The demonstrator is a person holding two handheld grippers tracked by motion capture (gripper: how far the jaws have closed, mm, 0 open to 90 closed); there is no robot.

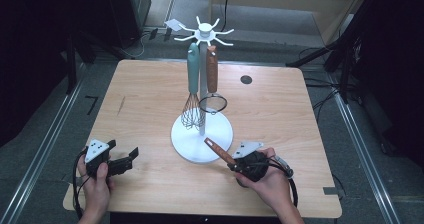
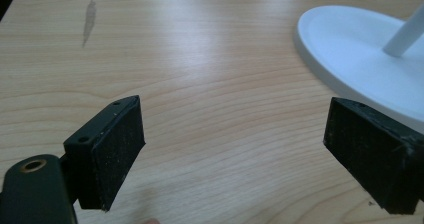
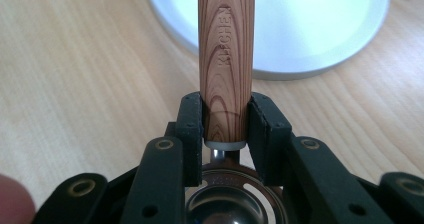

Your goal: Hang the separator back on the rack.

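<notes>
Wood-grained handle of a metal utensil [image 3: 223,64] sits pinched between the right gripper [image 3: 225,124] jaws at lower centre of the right gripper view, pointing up toward the white stand base [image 3: 320,29]. In the high view this utensil [image 1: 219,151] lies just right of centre, low in the frame. Spread wide with nothing between its jaws, the left gripper [image 2: 235,154] hovers over the wooden table [image 2: 200,59], lower left of the high view

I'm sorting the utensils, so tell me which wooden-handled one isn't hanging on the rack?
The wooden-handled utensil clamped in the right gripper, low beside the rack's base. The other wooden-handled one, the strainer, hangs from the rack next to the teal whisk.
</notes>
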